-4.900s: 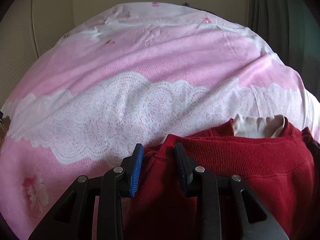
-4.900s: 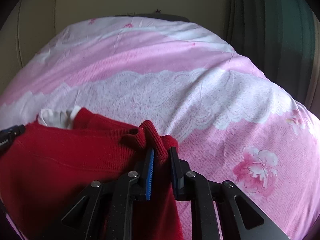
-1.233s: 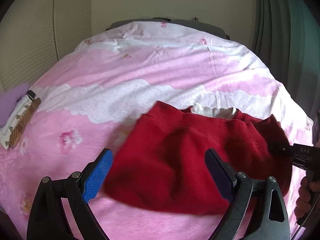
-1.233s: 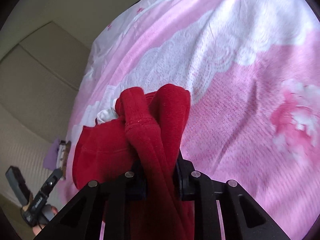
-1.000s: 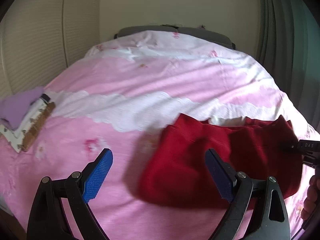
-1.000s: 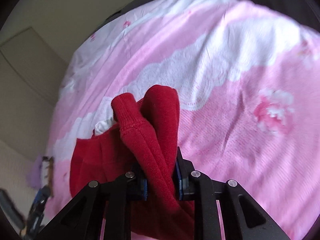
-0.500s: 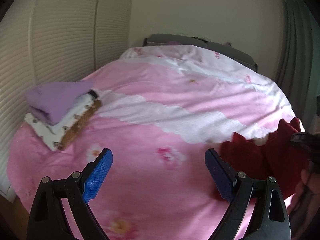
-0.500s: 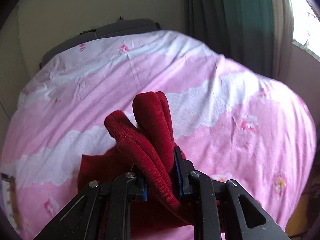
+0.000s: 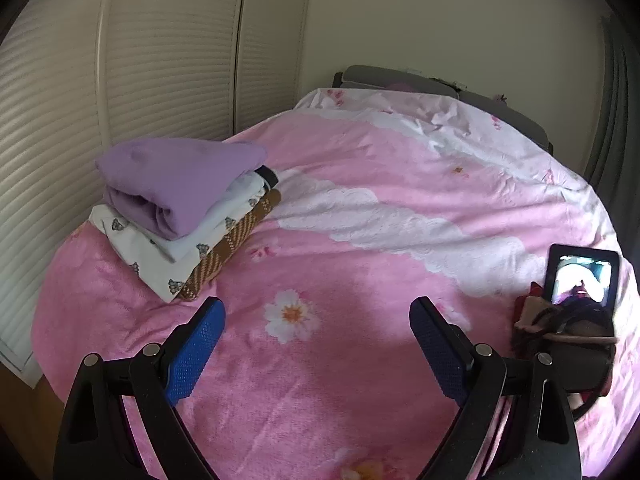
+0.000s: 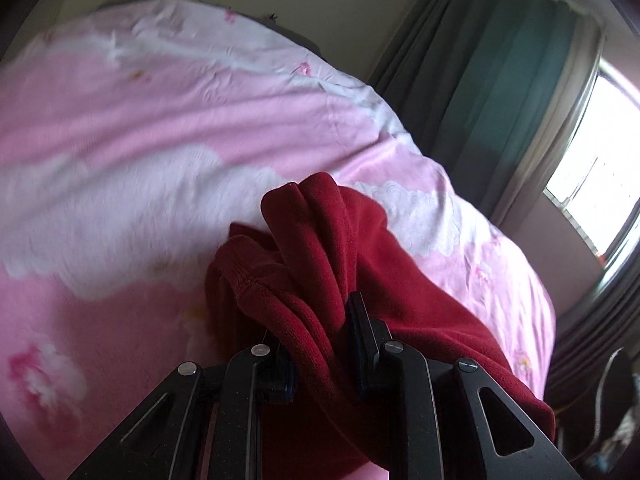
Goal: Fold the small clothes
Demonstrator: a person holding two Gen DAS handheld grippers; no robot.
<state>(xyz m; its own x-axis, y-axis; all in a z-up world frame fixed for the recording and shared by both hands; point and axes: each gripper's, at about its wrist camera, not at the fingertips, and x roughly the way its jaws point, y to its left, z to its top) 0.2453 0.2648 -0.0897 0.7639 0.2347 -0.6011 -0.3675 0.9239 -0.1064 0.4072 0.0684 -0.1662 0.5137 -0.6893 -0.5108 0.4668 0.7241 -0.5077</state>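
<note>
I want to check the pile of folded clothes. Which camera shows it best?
The left wrist view. The pile of folded clothes sits whole at the bed's left side: a purple garment on top, a white printed one and a brown patterned one beneath. The right wrist view shows none of it, only the red sweater in its tongs.

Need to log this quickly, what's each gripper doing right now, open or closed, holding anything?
Left gripper: open, nothing between the jaws.
Right gripper: closed on the bunched red sweater; jaws have just been opening slightly.

No readable text, labels, brands or numbers anywhere in either view.
</note>
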